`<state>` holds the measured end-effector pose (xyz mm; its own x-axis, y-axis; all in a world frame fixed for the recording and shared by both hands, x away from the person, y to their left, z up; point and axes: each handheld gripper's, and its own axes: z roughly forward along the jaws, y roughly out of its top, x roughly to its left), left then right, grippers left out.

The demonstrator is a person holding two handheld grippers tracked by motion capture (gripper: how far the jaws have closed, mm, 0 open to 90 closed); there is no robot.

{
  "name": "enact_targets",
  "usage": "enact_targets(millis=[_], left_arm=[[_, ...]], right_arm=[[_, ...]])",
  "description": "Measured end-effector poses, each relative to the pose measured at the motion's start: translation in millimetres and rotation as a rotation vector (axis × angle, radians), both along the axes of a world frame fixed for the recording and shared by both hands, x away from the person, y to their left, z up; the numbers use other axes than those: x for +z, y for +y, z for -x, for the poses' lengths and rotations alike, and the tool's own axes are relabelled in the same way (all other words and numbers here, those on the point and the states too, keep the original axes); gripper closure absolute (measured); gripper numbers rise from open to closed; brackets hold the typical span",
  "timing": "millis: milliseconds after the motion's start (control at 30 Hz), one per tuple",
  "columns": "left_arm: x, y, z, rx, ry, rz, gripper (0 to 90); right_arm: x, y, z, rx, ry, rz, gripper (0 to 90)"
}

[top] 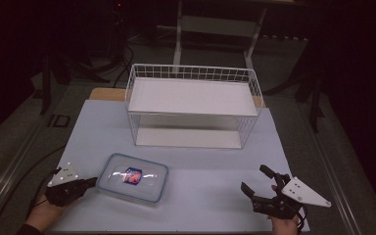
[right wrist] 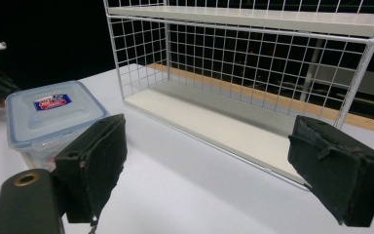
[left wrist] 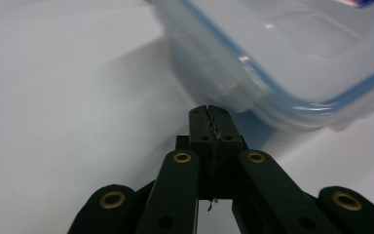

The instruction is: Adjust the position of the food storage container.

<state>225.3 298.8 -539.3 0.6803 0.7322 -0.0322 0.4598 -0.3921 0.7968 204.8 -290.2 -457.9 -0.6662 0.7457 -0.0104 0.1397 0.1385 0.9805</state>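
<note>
A clear plastic food container (top: 133,177) with a blue-rimmed lid and a red and blue label lies on the white tabletop at the front left. My left gripper (top: 94,181) lies low at its left side, jaws shut tight together. In the left gripper view the closed tips (left wrist: 209,111) sit right at the container's (left wrist: 282,63) lower rim, by a side latch; whether they touch it I cannot tell. My right gripper (top: 254,178) rests at the front right, jaws wide open with nothing between them. In the right gripper view (right wrist: 209,141) it faces the container (right wrist: 53,117) and the rack.
A white wire rack (top: 193,105) with an upper and a lower shelf stands at the back middle of the table; in the right gripper view the rack (right wrist: 253,73) is close ahead. The white tabletop (top: 215,181) lies bare between the two grippers. The surroundings are dark.
</note>
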Motion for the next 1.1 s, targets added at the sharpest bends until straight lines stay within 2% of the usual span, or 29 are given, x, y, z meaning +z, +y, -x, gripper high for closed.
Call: enact_targets(millis=[267,333,767,833,900,1000,1100], left_arm=[[-1.2,-6.3,0.8,-0.026,0.015,0.022,89.8],[-1.3,-9.0,0.2,-0.038,0.031,0.034,89.8],[0.1,-47.1,-8.4,-0.156,0.064,0.044,89.8],[0.3,-49.4,-8.8,-0.161,0.063,0.042,89.8],[0.3,-59.3,-11.2,-0.189,0.073,0.049,89.8],[-0.4,-68.4,-13.7,-0.210,0.082,0.035,89.8],[1.7,-68.4,-16.3,-0.198,0.074,0.002,89.8]], right_arm=[[0.0,0.3,0.0,0.002,0.002,0.003,13.9],[-0.4,0.6,-0.4,0.004,0.005,0.003,14.2],[0.2,1.6,-0.4,0.016,0.004,0.007,14.2],[0.1,1.6,-0.4,0.016,0.005,0.006,14.2],[0.2,1.7,-0.3,0.017,0.004,0.009,14.3],[0.0,2.1,-0.2,0.020,0.008,0.009,14.3],[0.4,1.7,0.2,0.019,0.004,0.010,14.3]])
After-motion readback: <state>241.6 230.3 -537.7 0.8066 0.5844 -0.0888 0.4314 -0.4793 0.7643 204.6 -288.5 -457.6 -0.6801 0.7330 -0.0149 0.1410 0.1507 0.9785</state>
